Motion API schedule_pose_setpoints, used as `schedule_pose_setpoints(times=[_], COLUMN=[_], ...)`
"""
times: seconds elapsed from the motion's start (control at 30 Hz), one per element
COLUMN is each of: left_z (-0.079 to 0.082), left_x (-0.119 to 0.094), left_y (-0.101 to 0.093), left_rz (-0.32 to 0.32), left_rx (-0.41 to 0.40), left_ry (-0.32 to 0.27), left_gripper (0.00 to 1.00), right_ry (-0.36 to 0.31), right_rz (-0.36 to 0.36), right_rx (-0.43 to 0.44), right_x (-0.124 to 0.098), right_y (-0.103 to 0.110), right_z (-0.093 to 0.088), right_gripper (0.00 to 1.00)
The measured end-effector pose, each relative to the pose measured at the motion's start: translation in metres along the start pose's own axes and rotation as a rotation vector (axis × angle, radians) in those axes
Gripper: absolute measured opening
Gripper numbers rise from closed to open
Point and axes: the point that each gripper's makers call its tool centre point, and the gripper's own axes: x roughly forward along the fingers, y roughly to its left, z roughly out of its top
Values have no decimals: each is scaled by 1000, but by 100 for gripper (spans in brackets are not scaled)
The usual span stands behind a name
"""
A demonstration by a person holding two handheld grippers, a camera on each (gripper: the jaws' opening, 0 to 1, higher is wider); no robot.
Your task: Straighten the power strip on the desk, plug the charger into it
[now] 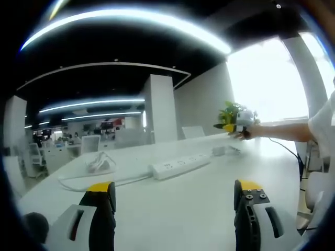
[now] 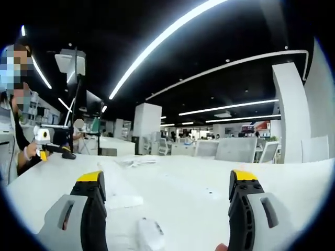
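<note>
A long white power strip (image 1: 180, 166) lies slanted on the white desk (image 1: 172, 219), beyond my left gripper (image 1: 175, 194), which is open and empty above the desk. The strip's white cord (image 1: 94, 181) runs leftward to a coiled bundle (image 1: 99, 163). A small white block (image 1: 219, 150), possibly the charger, sits past the strip's right end. My right gripper (image 1: 233, 127) hovers above it on an outstretched arm. In the right gripper view, the right gripper (image 2: 167, 201) is open, with a small white object (image 2: 149, 234) low between its jaws. My left gripper (image 2: 49, 145) appears at far left.
A potted plant (image 1: 230, 111) stands at the desk's far right by a bright window. Office chairs (image 1: 90, 144) and other desks fill the room behind. A flat white sheet (image 2: 124, 201) and loose papers (image 2: 137, 161) lie on the desk. A dark cable (image 1: 285, 149) trails off the right edge.
</note>
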Motion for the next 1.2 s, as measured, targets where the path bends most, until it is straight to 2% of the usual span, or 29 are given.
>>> schedule_pose_setpoints(times=[0.7,1.2], left_z=[-2,-3], left_x=[1,-1], left_y=[-1,-2], left_rz=[-6,-8], left_rx=[-6,-12], left_ry=[2,-4], left_gripper=[96,96], right_ry=[92,170], right_rz=[-14,22], right_rx=[-2,-34], right_x=[-7,-5], right_y=[-5,7], right_z=[-42,-60], right_gripper=[96,94])
